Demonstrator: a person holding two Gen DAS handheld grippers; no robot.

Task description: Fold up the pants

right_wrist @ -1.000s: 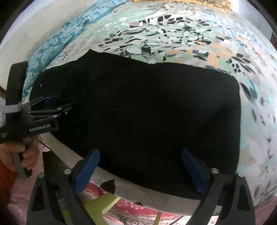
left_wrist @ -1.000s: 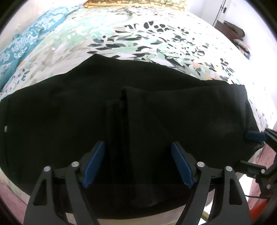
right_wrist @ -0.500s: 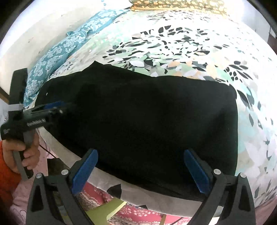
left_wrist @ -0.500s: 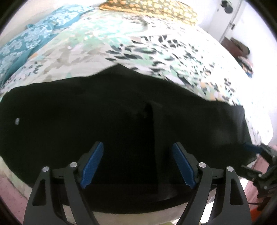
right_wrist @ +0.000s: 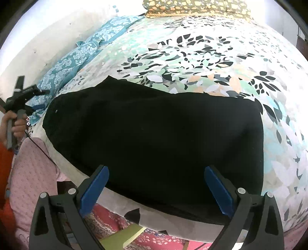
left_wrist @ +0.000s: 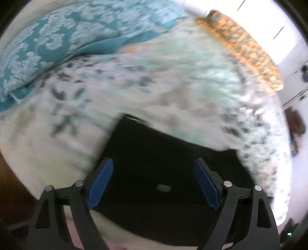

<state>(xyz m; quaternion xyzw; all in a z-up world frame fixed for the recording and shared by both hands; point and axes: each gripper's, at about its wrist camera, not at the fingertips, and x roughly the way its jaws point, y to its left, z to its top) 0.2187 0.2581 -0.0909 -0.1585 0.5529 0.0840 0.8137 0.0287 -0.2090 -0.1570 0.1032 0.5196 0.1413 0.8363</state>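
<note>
The black pants (right_wrist: 157,134) lie folded in a wide flat rectangle near the front edge of the bed. My right gripper (right_wrist: 156,188) is open and empty, held over the pants' near edge. My left gripper (left_wrist: 154,182) is open and empty above the left end of the pants (left_wrist: 163,163), where a small pale tag (left_wrist: 163,187) shows; this view is motion-blurred. The left gripper also shows at the far left of the right wrist view (right_wrist: 23,96), held in a hand off the bed's left side.
The bed has a leaf-print sheet (right_wrist: 221,63). A teal patterned cloth (right_wrist: 80,59) lies along its left side and a yellow-patterned pillow (right_wrist: 196,7) at the far end. A red floral rug (right_wrist: 115,223) and a green stool (right_wrist: 127,234) are below the bed edge.
My left gripper swung left and up, off the middle of the pants toward their left end, blurring its view. My right gripper drew back slightly and stayed open.
</note>
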